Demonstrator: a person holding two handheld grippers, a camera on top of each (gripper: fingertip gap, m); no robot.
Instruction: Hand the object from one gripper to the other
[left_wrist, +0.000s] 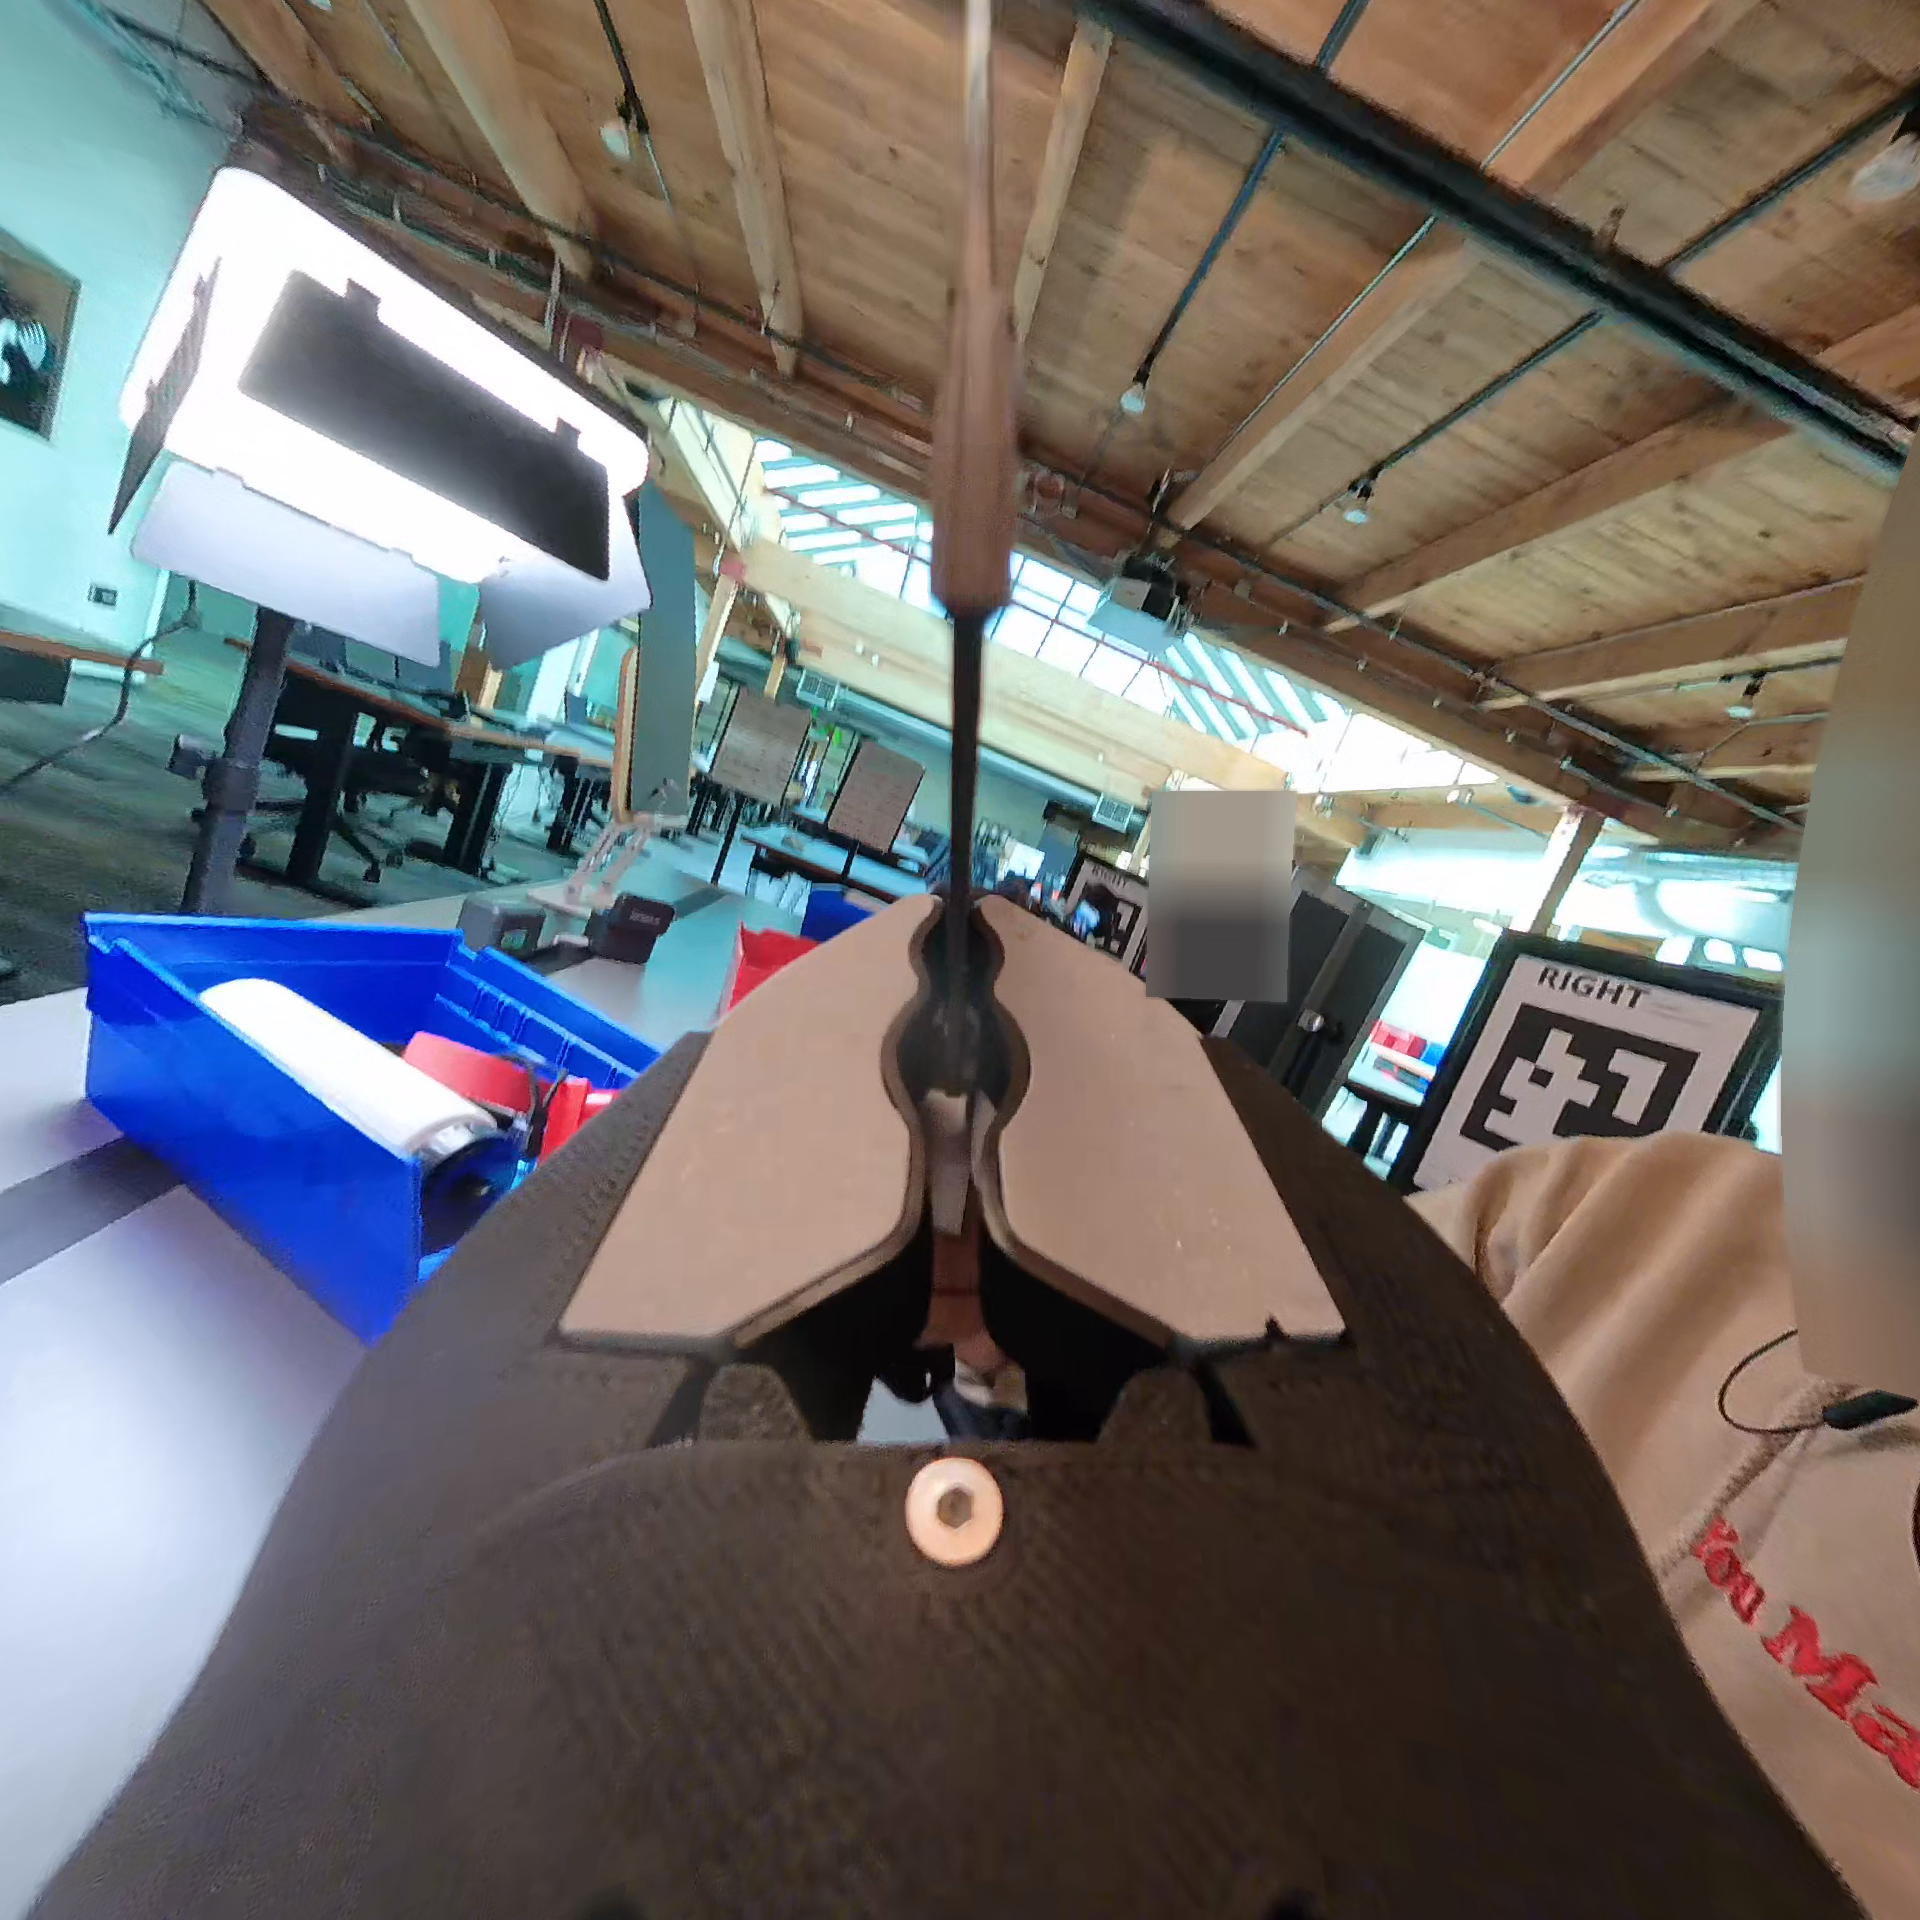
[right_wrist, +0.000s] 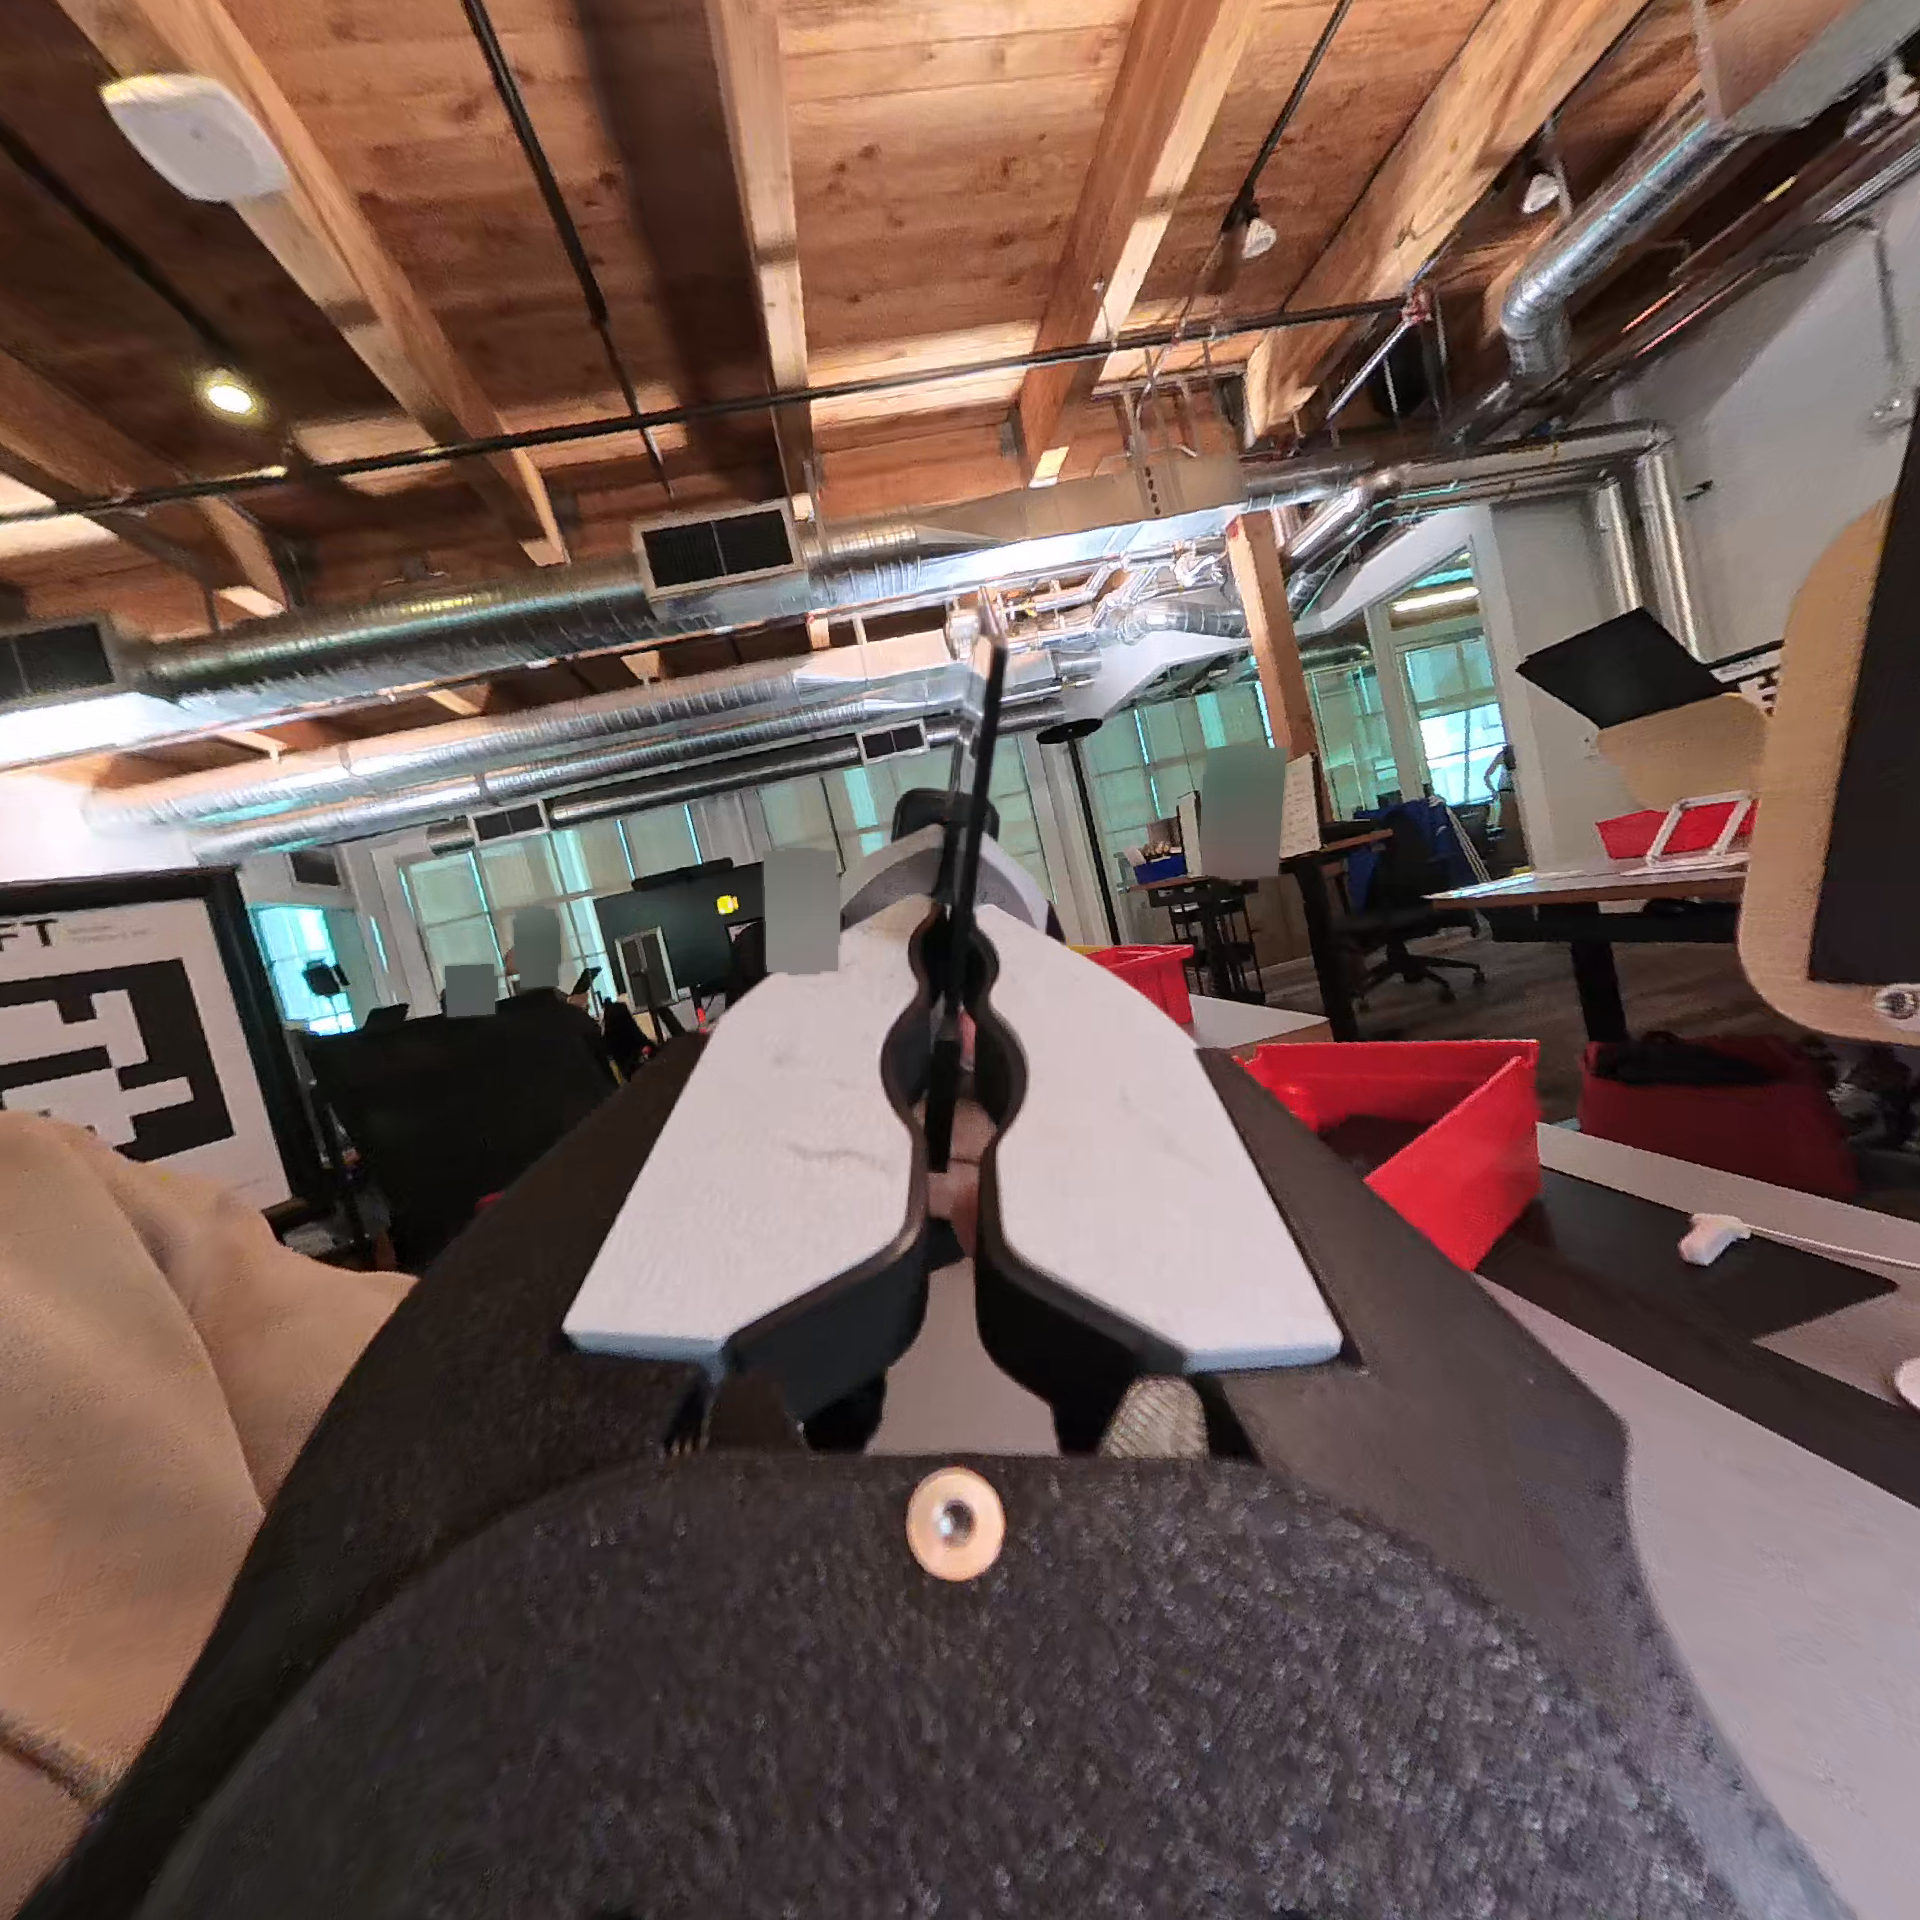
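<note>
Between the pale pads of the left gripper (left_wrist: 958, 914) stands the rod (left_wrist: 966, 748). It is a thin black shaft that thickens into a brownish metal section and runs up out of the top of the left wrist view. Its long axis lies along the fingers and points at the timber ceiling. The jaws are drawn together on the shaft, with only the scalloped slot showing between them. In the right wrist view a thin black rod (right_wrist: 966, 831) with a small bright tip likewise rises from the right gripper (right_wrist: 961, 914), leaning slightly to the right. Those jaws are also closed to a narrow slot around it. Neither view clearly shows the other gripper on the shaft, so it is uncertain whether both grip one rod. Since each tool appears to have a hold, neither is the nearer. The transfer likely turns on one pair of jaws opening and backing off along the axis, not across it. A beige sleeve (left_wrist: 1662, 1351) lies beside the left tool. A blue bin (left_wrist: 260, 1091) and a red bin (right_wrist: 1455, 1122) rest on the table (left_wrist: 156, 1403) below, well apart from the rod.
</note>
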